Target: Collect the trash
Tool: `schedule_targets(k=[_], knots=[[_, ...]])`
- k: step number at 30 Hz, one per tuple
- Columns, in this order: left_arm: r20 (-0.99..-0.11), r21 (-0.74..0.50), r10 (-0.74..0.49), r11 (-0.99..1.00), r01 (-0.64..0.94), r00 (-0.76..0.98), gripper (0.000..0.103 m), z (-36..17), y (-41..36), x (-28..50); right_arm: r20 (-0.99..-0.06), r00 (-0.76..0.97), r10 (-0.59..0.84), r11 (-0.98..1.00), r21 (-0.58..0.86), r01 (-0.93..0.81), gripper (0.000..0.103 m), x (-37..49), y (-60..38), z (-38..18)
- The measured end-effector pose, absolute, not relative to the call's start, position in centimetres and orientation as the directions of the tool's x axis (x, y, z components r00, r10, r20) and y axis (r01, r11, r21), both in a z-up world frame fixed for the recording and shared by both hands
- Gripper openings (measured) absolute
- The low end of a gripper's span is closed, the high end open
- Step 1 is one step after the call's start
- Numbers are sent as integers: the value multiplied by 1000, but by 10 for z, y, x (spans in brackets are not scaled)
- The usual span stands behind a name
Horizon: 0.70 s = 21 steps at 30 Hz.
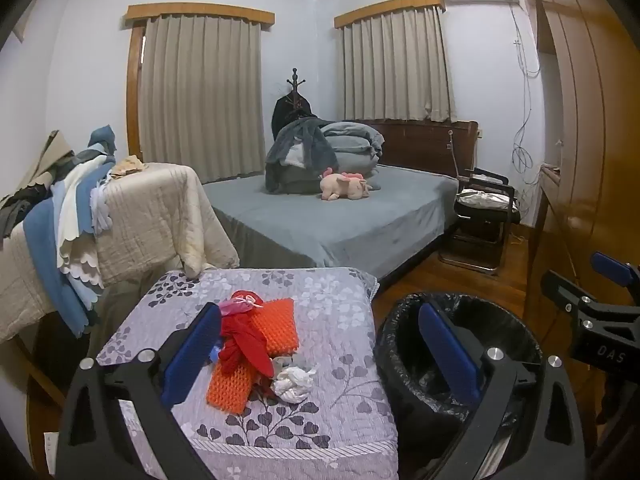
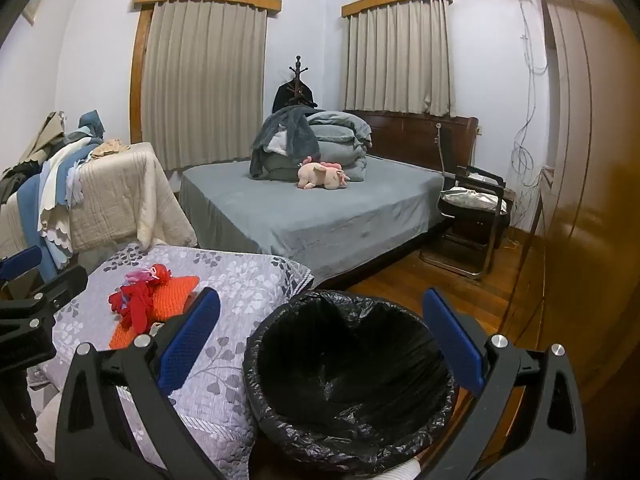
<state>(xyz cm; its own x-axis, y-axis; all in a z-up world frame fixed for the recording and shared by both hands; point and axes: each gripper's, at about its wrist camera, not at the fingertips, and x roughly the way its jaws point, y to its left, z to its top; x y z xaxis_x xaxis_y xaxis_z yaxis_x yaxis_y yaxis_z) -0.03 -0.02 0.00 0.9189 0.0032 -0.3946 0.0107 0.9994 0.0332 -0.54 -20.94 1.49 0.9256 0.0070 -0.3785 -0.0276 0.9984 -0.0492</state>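
Trash pile [image 1: 256, 344] on quilt-covered table [image 1: 328, 420]. Lined bin [image 2: 348, 380] on floor, just right of table. Bed [image 1: 340, 216] behind both; chair [image 1: 480, 220] right of bed.

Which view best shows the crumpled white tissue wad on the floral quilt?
Left wrist: the crumpled white tissue wad lies fully visible beside the orange foam sheets. In the right wrist view, that gripper's left finger hides nearly all of it.

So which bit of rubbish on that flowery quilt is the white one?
The crumpled white wad, at the near edge of the pile on the floral quilt. The red scraps and orange foam mesh beside it are brightly coloured.
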Motion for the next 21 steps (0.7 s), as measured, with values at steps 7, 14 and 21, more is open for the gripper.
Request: schedule_targets(k=[7,14,21], knots=[[-395,35,8,999,6,919,97,0,-1,-4,-386,923,10,998,-49,-32,98,-2,-205,11],[-404,28,10,1000,2,915,97,-13,3,4,-395,919,8,998,-59,-34,98,-1,-200,12],[-410,26,7,1000,4,912,97,-10,4,5,-396,918,9,997,-61,-36,98,1,-201,9]])
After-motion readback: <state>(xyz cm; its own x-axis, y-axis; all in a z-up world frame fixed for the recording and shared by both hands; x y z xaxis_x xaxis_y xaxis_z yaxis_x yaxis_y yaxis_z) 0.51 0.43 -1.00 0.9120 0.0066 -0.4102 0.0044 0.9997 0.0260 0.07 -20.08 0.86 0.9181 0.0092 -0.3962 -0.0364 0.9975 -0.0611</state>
